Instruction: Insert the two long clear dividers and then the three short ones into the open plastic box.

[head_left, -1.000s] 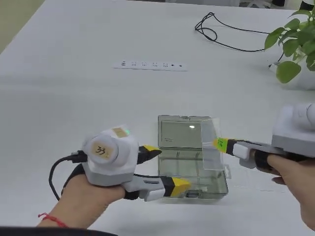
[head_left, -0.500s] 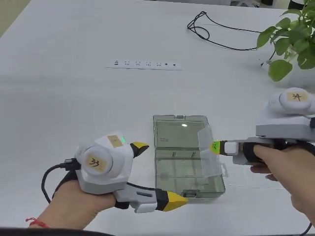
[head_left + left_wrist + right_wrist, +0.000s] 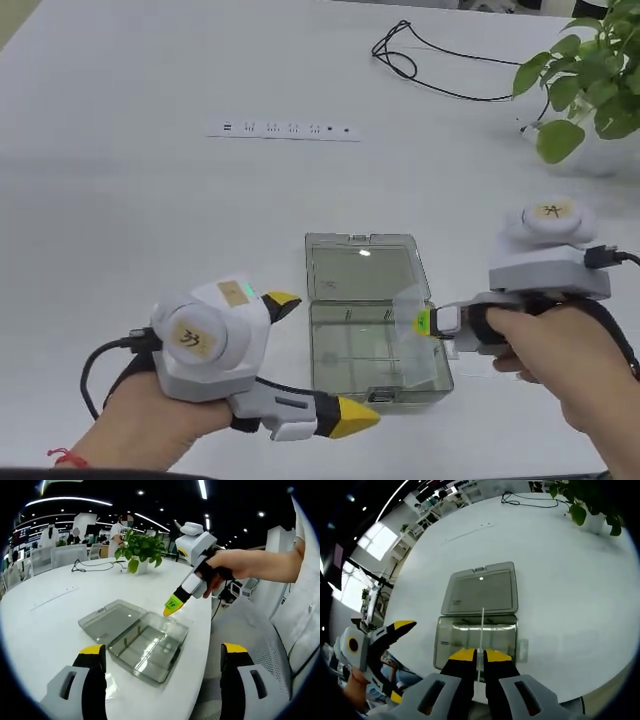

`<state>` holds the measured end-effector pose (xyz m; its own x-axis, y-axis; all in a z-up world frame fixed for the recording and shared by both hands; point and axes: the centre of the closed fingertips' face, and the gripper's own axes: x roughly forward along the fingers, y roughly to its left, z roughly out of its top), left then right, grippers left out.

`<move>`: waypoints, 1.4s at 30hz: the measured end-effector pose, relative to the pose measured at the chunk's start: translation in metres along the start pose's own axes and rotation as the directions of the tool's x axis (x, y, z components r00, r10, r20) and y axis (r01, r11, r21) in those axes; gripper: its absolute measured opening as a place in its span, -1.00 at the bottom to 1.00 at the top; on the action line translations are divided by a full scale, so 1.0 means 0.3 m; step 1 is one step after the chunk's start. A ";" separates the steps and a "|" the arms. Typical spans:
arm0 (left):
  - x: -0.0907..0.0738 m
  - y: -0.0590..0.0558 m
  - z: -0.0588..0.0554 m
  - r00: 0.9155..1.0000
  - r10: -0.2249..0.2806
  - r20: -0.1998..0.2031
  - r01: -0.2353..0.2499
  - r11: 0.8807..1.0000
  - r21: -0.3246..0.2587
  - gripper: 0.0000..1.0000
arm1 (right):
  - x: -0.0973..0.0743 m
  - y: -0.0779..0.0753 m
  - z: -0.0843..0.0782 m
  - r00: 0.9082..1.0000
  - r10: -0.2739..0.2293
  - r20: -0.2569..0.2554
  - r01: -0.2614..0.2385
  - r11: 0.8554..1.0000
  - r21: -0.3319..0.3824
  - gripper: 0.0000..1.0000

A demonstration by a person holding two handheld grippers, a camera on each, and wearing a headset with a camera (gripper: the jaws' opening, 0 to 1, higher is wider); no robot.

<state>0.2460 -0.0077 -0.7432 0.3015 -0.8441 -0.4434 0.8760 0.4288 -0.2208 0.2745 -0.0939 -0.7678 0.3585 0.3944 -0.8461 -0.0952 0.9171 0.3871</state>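
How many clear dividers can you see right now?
1 for certain: the clear divider is pinched in the right gripper and held on edge over the open box. Others may be hidden, since clear plastic barely shows against this table.

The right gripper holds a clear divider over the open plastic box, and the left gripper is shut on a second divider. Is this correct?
Not quite. The left gripper is open and holds nothing, as the left gripper view shows: its jaws stand wide apart. The rest is right: the right gripper holds a clear divider over the open plastic box.
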 end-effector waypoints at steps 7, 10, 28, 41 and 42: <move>-0.001 -0.004 -0.011 1.000 -0.006 -0.002 0.006 1.000 -0.012 0.96 | 0.026 -0.023 -0.002 1.000 -0.013 -0.017 0.013 1.000 0.007 -0.87; 0.001 -0.004 -0.013 1.000 -0.007 0.000 0.007 1.000 -0.012 0.96 | 0.033 -0.024 -0.009 1.000 -0.017 -0.023 0.017 1.000 0.006 -0.87; 0.006 -0.010 -0.015 1.000 -0.015 0.010 0.015 0.999 -0.028 0.94 | 0.059 -0.033 -0.030 0.999 -0.034 -0.037 0.035 0.999 0.016 -0.87; 0.006 -0.013 -0.016 1.000 -0.017 0.013 0.017 0.999 -0.035 0.93 | 0.061 -0.032 -0.022 0.998 -0.032 -0.047 0.032 0.999 0.005 -0.87; 0.006 -0.013 -0.016 1.000 -0.017 0.014 0.018 0.999 -0.035 0.93 | 0.061 -0.033 -0.021 0.998 -0.030 -0.047 0.030 1.000 0.006 -0.87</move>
<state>0.2413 -0.0096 -0.7472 0.2917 -0.8558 -0.4273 0.8675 0.4248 -0.2586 0.2763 -0.0952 -0.7894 0.3173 0.3692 -0.8735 -0.0785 0.9282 0.3638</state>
